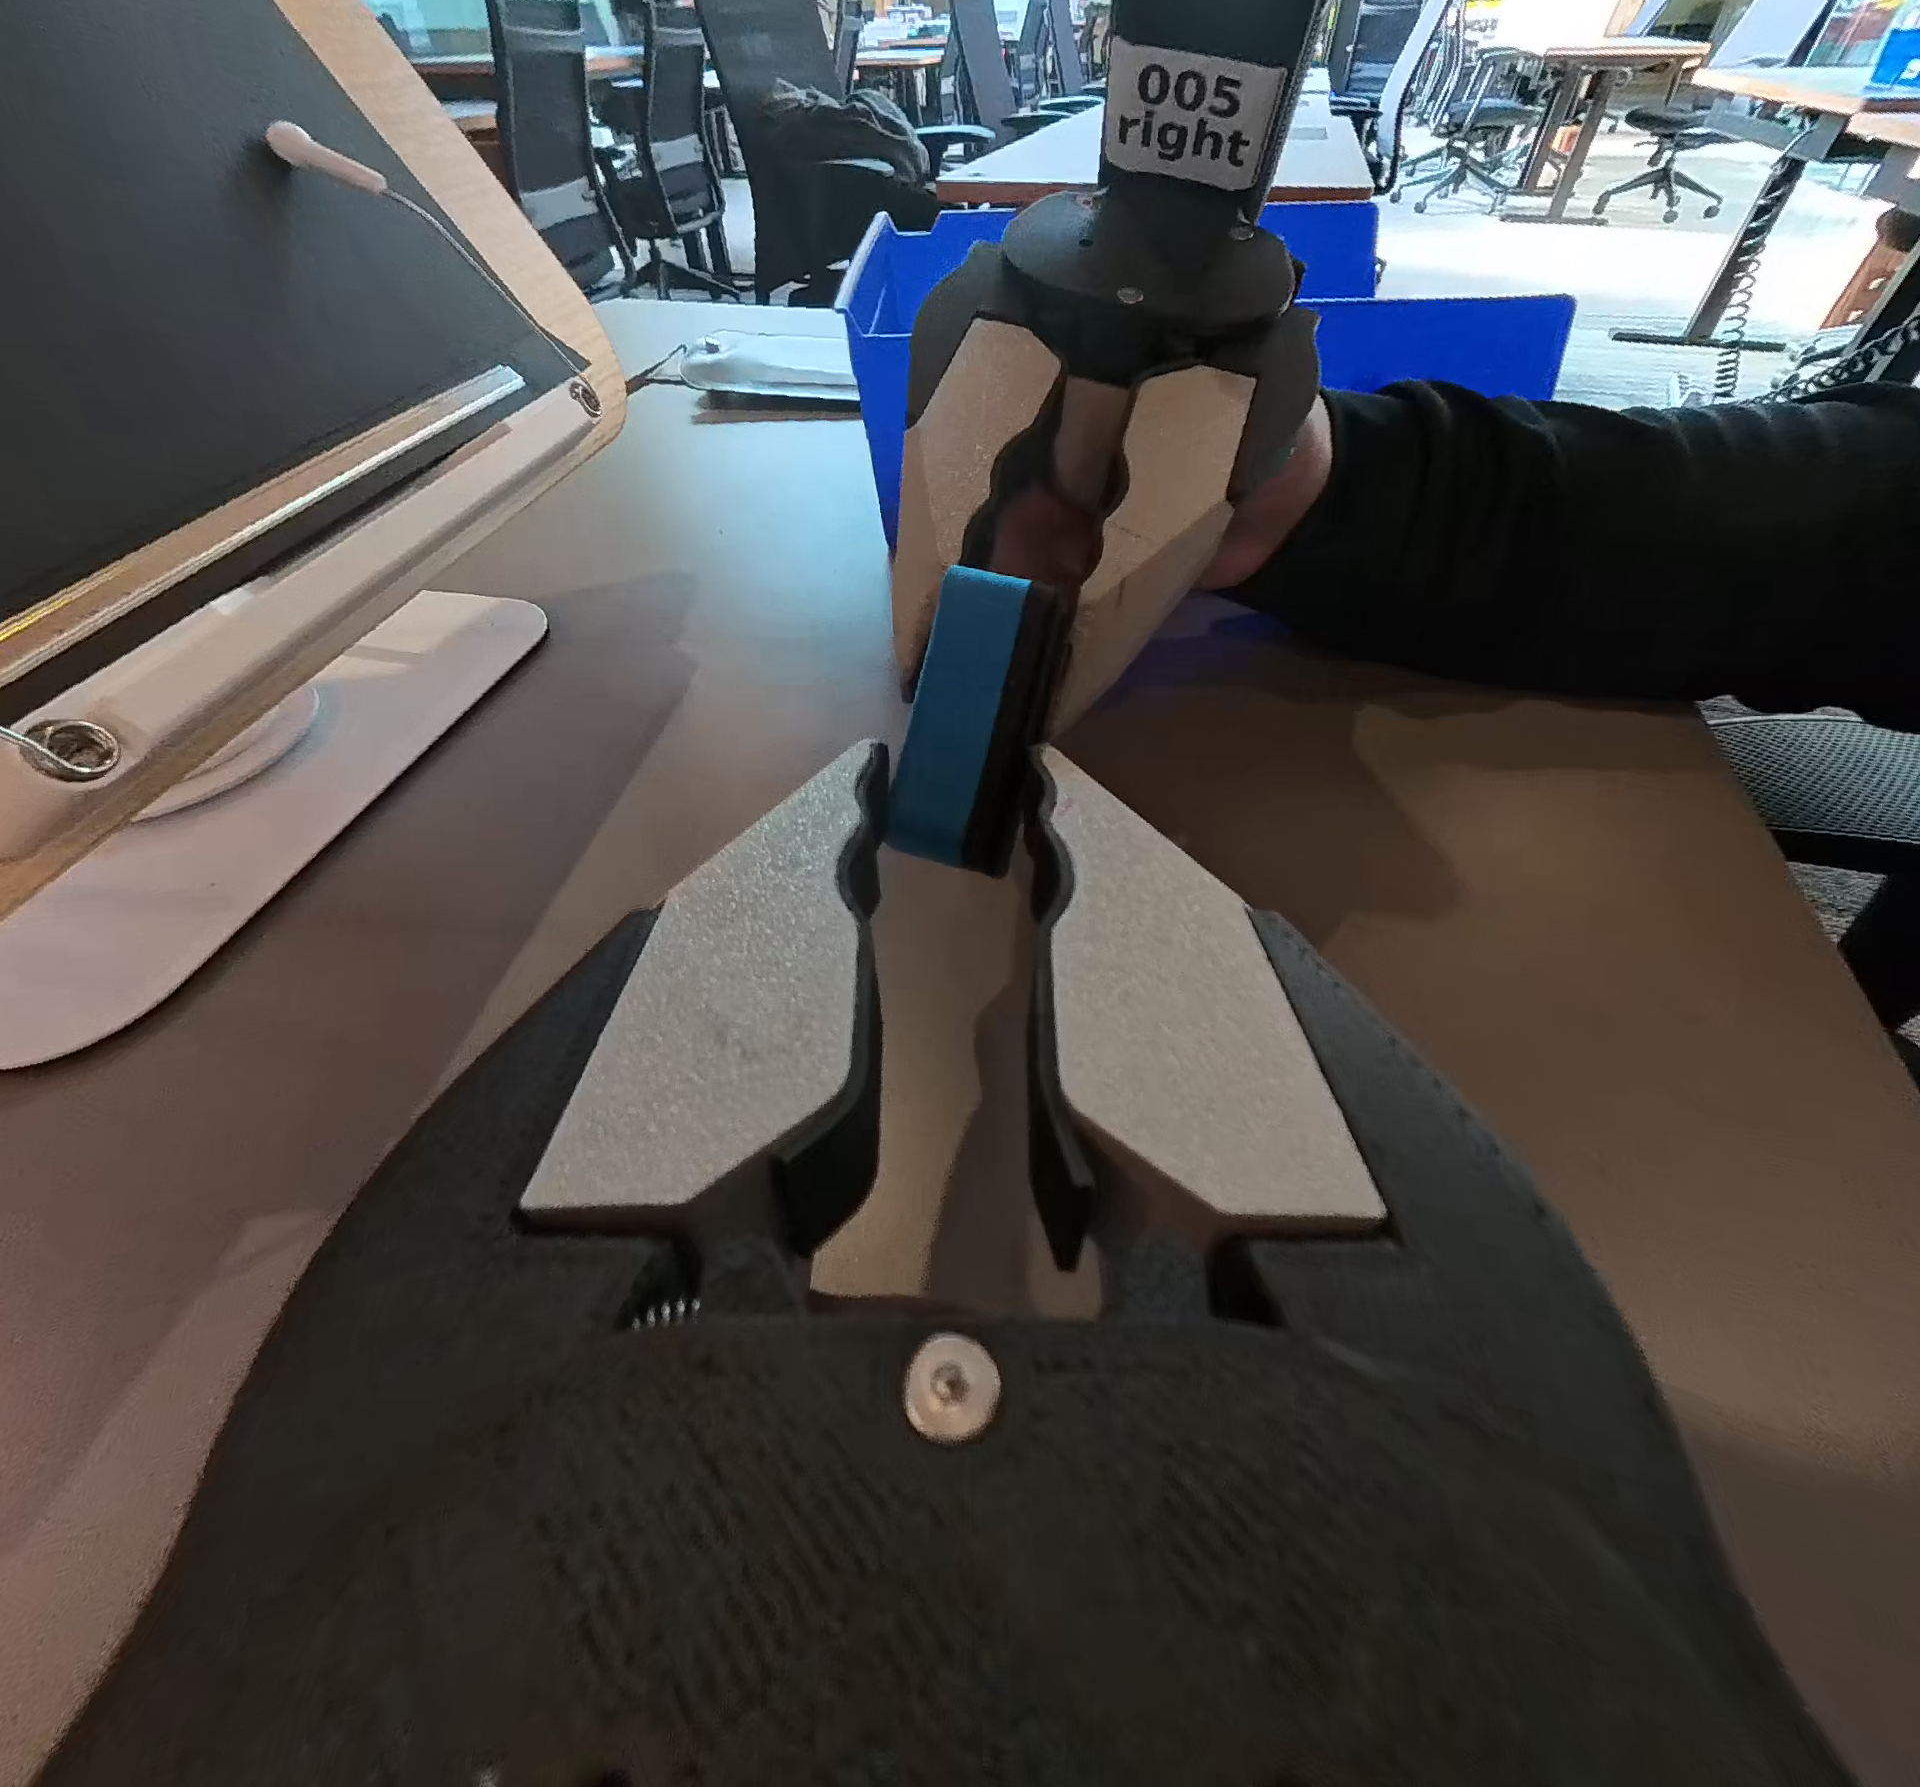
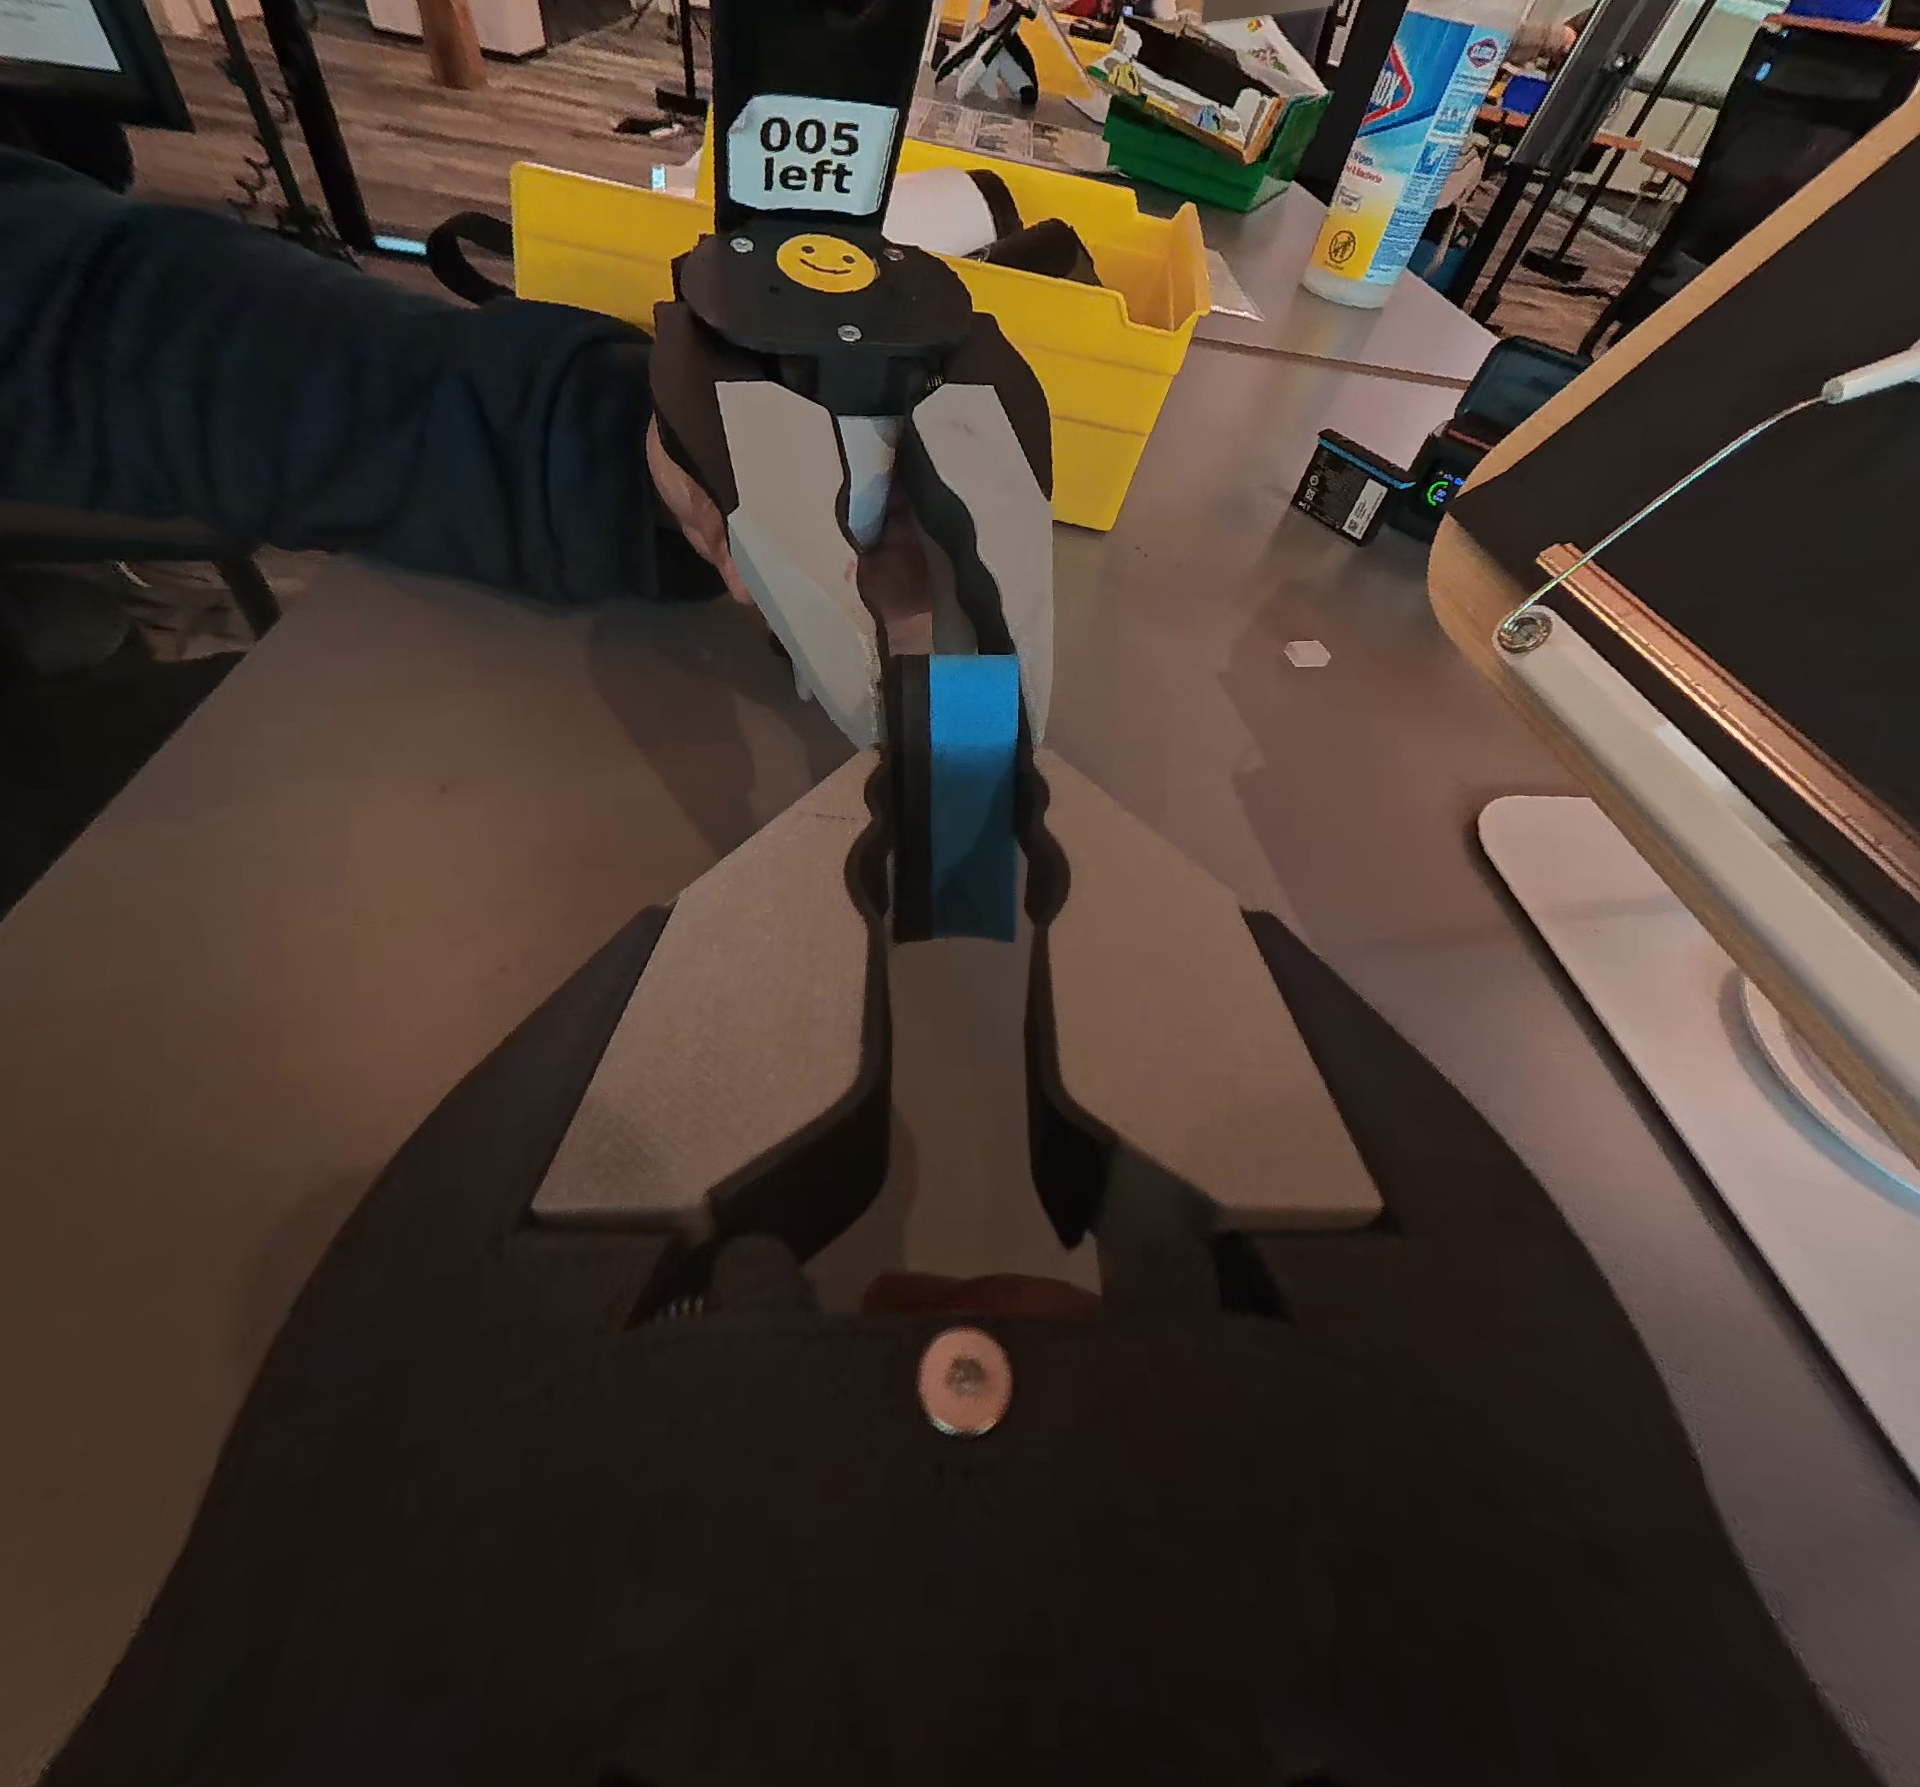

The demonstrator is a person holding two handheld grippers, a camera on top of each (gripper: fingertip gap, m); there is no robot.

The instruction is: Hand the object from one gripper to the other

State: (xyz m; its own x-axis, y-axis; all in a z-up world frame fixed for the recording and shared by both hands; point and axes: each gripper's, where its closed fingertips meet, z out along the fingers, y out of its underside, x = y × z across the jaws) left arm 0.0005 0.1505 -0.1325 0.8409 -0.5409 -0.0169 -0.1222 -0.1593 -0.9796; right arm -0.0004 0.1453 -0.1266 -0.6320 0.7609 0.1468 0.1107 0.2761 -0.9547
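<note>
A flat block with a blue layer and a black layer (image 1: 961, 729) hangs in the air above the table, held between two grippers that face each other. My left gripper (image 1: 956, 766) is closed on the block's near end, and the block sits slightly tilted between its pads. My right gripper (image 1: 982, 698) comes in from the far side, held by a hand in a dark sleeve, with its fingers on the block's upper end. In the right wrist view my right gripper (image 2: 958, 787) is shut on the block (image 2: 971, 792), which lies straight between its pads. My left gripper (image 2: 951, 735) clasps the far end.
A tilted wood-framed screen on a white stand (image 1: 260, 366) is at the left, also seen in the right wrist view (image 2: 1714, 594). A blue bin (image 1: 1434, 345) stands behind the right gripper. A yellow bin (image 2: 1101, 355), small black devices (image 2: 1351, 490) and a wipes tub (image 2: 1403, 158) stand farther off. Only a small space, under 4 cm, lies between the two pairs of fingers.
</note>
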